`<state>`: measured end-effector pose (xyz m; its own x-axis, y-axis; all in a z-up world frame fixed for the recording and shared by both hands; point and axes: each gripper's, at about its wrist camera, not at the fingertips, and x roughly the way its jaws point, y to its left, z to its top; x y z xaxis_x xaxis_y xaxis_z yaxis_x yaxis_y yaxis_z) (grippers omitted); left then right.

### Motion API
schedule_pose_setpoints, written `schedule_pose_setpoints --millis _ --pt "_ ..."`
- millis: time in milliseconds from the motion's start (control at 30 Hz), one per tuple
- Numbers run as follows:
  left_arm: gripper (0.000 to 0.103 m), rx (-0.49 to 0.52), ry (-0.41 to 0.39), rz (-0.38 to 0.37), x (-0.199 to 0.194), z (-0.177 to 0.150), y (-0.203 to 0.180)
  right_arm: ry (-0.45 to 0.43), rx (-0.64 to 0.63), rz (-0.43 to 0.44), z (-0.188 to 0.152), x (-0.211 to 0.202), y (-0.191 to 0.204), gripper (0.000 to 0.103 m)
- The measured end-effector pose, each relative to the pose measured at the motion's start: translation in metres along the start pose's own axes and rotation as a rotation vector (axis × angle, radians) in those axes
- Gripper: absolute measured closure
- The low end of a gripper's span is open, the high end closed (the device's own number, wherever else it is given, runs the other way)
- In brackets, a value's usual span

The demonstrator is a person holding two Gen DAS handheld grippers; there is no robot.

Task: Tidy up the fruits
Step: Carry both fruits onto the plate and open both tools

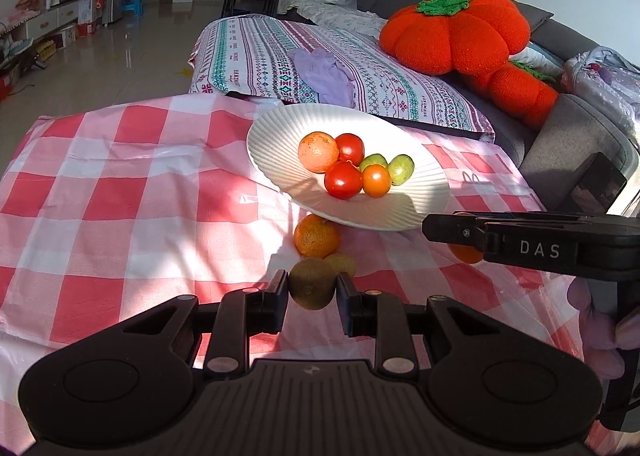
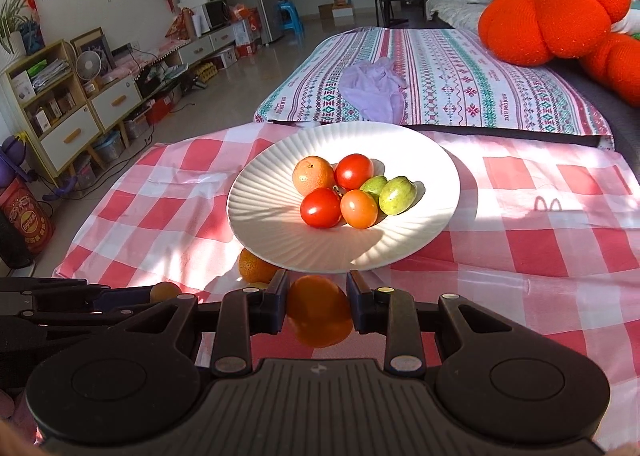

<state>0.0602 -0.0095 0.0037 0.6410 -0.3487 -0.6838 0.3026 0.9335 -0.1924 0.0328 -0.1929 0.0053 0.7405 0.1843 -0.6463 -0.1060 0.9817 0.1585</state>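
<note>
A white ribbed plate (image 1: 276, 144) (image 2: 424, 164) on the red-checked cloth holds an orange (image 1: 318, 151) (image 2: 313, 175), two red tomatoes (image 1: 343, 179) (image 2: 321, 207), an orange tomato (image 2: 359, 208) and two green fruits (image 2: 396, 194). My left gripper (image 1: 312, 288) is shut on a brown kiwi (image 1: 312, 288). A yellowish fruit (image 1: 342, 263) and an orange (image 1: 317, 236) (image 2: 256, 266) lie just ahead of it, by the plate's near rim. My right gripper (image 2: 318, 298) is shut on an orange (image 2: 319, 310) near the plate's front edge; it shows in the left wrist view (image 1: 520, 240).
The red-checked cloth (image 1: 120, 184) (image 2: 540, 248) covers the table. Behind it lie a patterned cushion (image 1: 280, 56) with a lilac cloth (image 1: 324, 72) and an orange knitted pumpkin pillow (image 1: 456, 32) (image 2: 552, 4) on a grey sofa. Shelves (image 2: 60, 104) stand far left.
</note>
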Motion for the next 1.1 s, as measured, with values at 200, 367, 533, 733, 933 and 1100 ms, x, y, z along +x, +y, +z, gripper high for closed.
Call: schedule_pose_setpoints --millis 200,367,533,733,933,1100 --pt "0.08 -0.014 -0.026 -0.034 0.01 0.011 -0.017 -0.026 0.028 -0.016 0.009 0.004 -0.014 0.075" --pt "0.08 0.024 -0.055 -0.04 0.017 0.019 -0.029 -0.042 0.058 0.007 0.015 0.005 -0.026 0.075" --pt "0.08 0.048 -0.076 -0.046 0.024 0.023 -0.034 -0.05 0.042 0.033 0.018 0.008 -0.032 0.075" --pt "0.08 0.059 -0.076 -0.066 0.038 0.031 -0.041 -0.035 0.098 0.067 0.021 0.018 -0.041 0.075" --pt "0.08 0.099 -0.068 -0.055 0.058 0.037 -0.045 -0.052 0.128 0.059 0.027 0.025 -0.047 0.075" --pt "0.08 0.111 -0.04 -0.047 0.075 0.037 -0.044 -0.046 0.112 0.056 0.028 0.034 -0.046 0.075"
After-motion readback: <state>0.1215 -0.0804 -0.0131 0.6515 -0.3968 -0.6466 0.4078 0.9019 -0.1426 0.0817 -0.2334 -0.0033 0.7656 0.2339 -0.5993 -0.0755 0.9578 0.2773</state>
